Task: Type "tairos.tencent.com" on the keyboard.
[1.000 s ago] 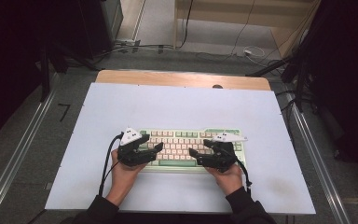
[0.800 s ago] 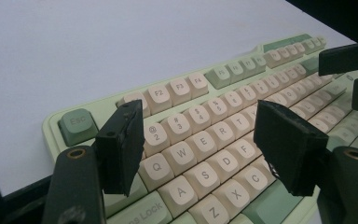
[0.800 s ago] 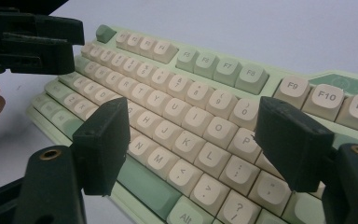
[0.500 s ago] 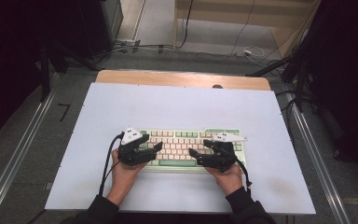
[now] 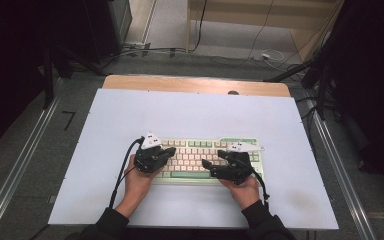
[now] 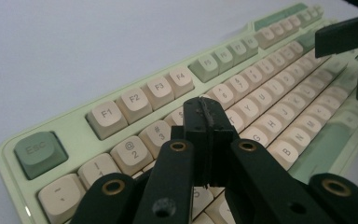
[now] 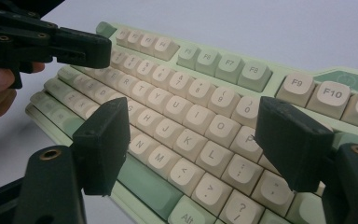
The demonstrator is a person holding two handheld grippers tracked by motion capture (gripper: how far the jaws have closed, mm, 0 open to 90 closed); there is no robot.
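Keyboard (image 5: pixel 200 160) sat flat on the white tabletop (image 5: pixel 190 115), near the person's edge, long side running left to right, roughly centred. Mint green case, cream keys, green Esc key (image 6: pixel 39 151) and green spacebar (image 7: pixel 144 179).

Left tongs (image 5: pixel 166 152) were over the left end of the keyboard, held in the left hand (image 5: pixel 137 182), tips pointing right and slightly away from the person. Its jaws had just been closing and were pressed together, pads face to face, nothing between them. In the left gripper view the joined tip (image 6: pixel 205 121) stood above the number row, around the 4/5 keys; couldn't tell if it touched a keycap. A black cable (image 5: pixel 122 170) trailed from it back along the forearm.

Right tongs (image 5: pixel 211 165) were over the right half of the keyboard, held in the right hand (image 5: pixel 245 187), tips pointing left toward the other pair. Jaws were spread wide, nothing pinched. In the right gripper view the two pads (image 7: pixel 103 144) framed the letter rows from about H to P, with the J, K and L keys in the gap; the pads looked to be above the keys, contact unclear.

The two tips were near each other over the middle of the keyboard, not touching. White triangular plate (image 5: pixel 151 141) sat on top of the left tongs, another (image 5: pixel 240 146) on the right.
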